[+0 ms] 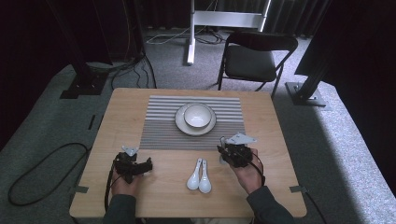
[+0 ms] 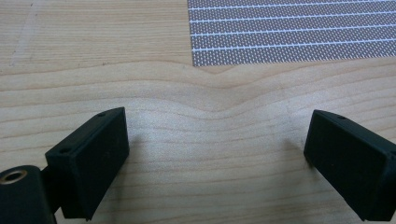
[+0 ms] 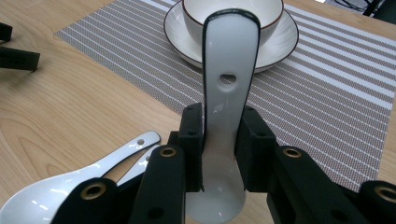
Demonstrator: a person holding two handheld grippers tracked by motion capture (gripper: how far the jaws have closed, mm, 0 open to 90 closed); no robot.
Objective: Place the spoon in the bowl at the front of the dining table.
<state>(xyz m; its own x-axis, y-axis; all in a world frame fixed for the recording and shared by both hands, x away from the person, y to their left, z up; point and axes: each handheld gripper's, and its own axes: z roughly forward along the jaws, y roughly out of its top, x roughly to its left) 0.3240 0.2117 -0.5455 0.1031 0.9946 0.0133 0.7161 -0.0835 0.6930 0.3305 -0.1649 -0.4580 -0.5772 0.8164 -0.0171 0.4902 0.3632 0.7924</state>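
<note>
Right gripper (image 3: 219,140) clamps a white spoon (image 3: 229,84) by its handle, just short of the striped placemat (image 1: 159,126) bearing plate (image 1: 180,122) and bowl (image 1: 198,115); two spoons (image 1: 200,176) beside; left gripper (image 2: 215,154) spread wide, nothing between.

bare wood ahead of left tool (image 2: 217,154) | 2 spoons (image 1: 199,176) mid-front | plate (image 1: 183,125) centre mat

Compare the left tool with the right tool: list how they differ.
The left tool stands wide open with bare wooden table between its jaws; the right tool is shut on a white spoon. The left tool sits near the placemat's near left corner; the right tool points toward the bowl on its plate. Both have black jaws.
</note>
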